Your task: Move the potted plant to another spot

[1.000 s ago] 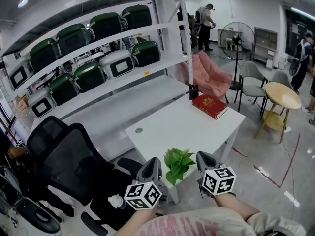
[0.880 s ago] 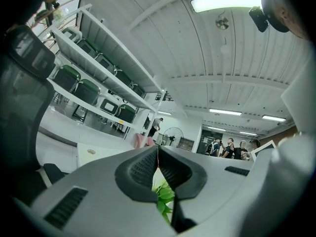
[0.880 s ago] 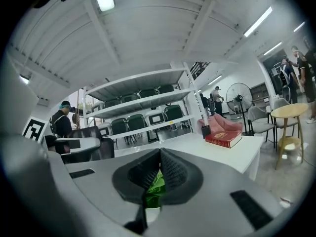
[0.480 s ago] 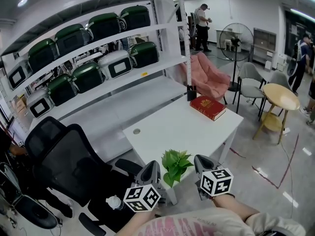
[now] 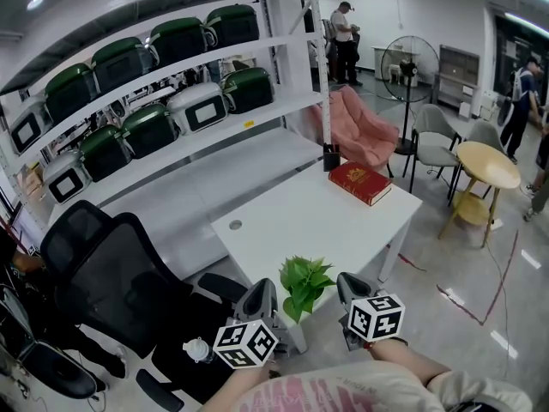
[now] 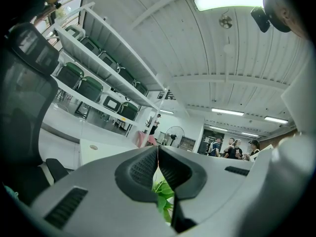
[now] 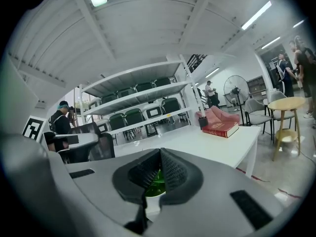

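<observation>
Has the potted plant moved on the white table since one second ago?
No. The potted plant still stands at the near corner of the white table, as far from the red book as before.

No text can be read anywhere. The red book [image 5: 361, 182] bears gold print too small to make out, and the yellow tag [image 5: 248, 124] on the shelf [image 5: 292, 111] edge is illegible.

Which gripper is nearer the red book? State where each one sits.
Right. The right gripper sits right of the potted plant, below the red book in the head view; the left gripper sits left of the plant, farther across from the book.
</observation>
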Action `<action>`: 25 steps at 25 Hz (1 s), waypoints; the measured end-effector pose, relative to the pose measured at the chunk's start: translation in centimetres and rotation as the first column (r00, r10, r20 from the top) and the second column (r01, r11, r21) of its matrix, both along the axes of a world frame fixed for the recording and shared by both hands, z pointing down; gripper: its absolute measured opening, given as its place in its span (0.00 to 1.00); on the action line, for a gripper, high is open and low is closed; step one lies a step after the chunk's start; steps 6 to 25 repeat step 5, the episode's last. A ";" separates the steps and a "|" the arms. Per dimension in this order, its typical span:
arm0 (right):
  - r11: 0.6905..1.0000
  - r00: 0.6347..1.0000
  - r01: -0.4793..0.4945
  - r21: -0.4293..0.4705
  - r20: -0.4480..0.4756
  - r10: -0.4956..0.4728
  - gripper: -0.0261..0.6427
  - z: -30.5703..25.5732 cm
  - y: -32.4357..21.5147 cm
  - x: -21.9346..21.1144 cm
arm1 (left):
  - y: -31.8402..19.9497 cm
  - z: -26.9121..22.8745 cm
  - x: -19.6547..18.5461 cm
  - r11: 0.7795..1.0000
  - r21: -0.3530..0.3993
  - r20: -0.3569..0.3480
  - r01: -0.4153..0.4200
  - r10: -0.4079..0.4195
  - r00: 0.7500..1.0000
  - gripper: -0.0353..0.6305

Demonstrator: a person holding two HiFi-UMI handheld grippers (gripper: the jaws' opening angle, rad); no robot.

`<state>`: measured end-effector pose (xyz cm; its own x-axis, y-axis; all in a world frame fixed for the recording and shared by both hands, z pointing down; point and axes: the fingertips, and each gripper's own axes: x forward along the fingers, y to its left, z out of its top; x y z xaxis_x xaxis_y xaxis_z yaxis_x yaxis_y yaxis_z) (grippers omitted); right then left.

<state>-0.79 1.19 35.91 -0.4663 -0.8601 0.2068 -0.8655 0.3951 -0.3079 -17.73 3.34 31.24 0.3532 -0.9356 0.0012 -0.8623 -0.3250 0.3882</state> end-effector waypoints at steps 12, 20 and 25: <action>1.000 1.000 0.000 -0.017 0.004 0.000 0.06 0.5 0.3 -0.3 | 0.1 0.5 -0.2 1.000 -0.013 -0.008 -0.003 0.003 1.000 0.09; 1.000 1.000 0.000 -0.017 0.004 0.000 0.06 0.5 0.3 -0.3 | 0.1 0.5 -0.2 1.000 -0.013 -0.008 -0.003 0.003 1.000 0.09; 1.000 1.000 0.000 -0.017 0.004 0.000 0.06 0.5 0.3 -0.3 | 0.1 0.5 -0.2 1.000 -0.013 -0.008 -0.003 0.003 1.000 0.09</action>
